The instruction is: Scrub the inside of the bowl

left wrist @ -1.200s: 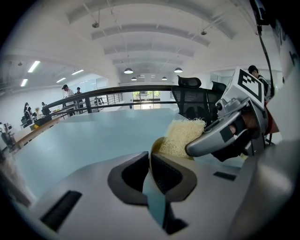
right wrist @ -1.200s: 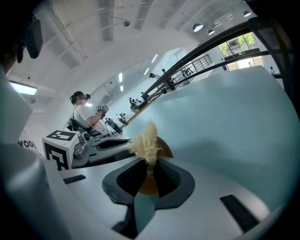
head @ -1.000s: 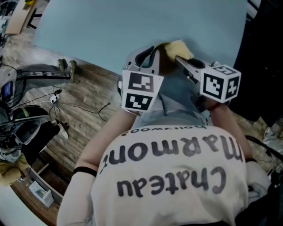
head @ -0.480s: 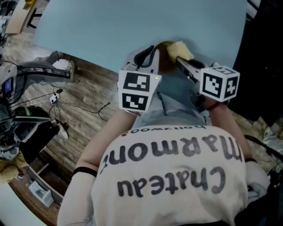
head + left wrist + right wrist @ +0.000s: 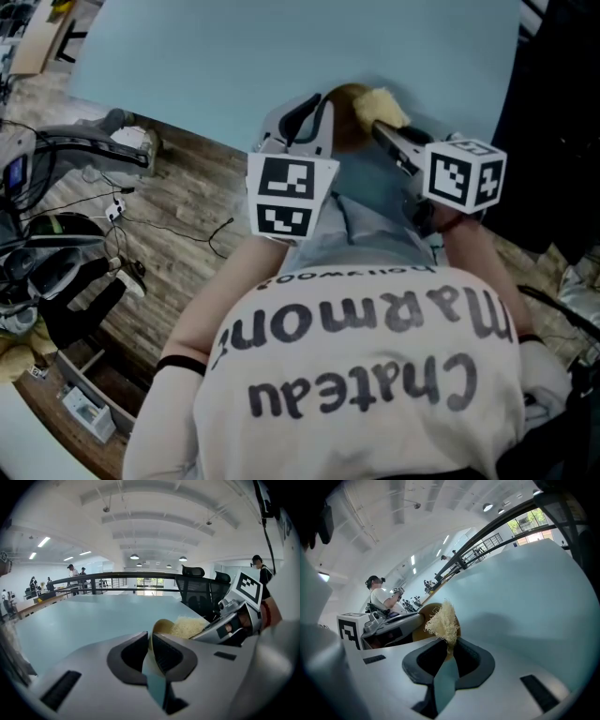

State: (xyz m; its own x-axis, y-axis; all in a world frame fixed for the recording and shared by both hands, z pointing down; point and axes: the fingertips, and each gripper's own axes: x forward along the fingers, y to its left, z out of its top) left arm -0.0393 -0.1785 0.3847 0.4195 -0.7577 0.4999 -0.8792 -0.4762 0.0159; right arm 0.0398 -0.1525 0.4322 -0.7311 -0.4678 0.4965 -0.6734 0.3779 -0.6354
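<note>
Head view: tan bowl [image 5: 347,122] tilted, fibrous scrubber [image 5: 382,103] against it.

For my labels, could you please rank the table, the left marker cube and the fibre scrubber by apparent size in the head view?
table
left marker cube, nearer the camera, so inflated
fibre scrubber

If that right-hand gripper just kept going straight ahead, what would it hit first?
The right gripper holds a scrubber, and that would likely press into the tan bowl right behind it; the gap is hard to judge.
</note>
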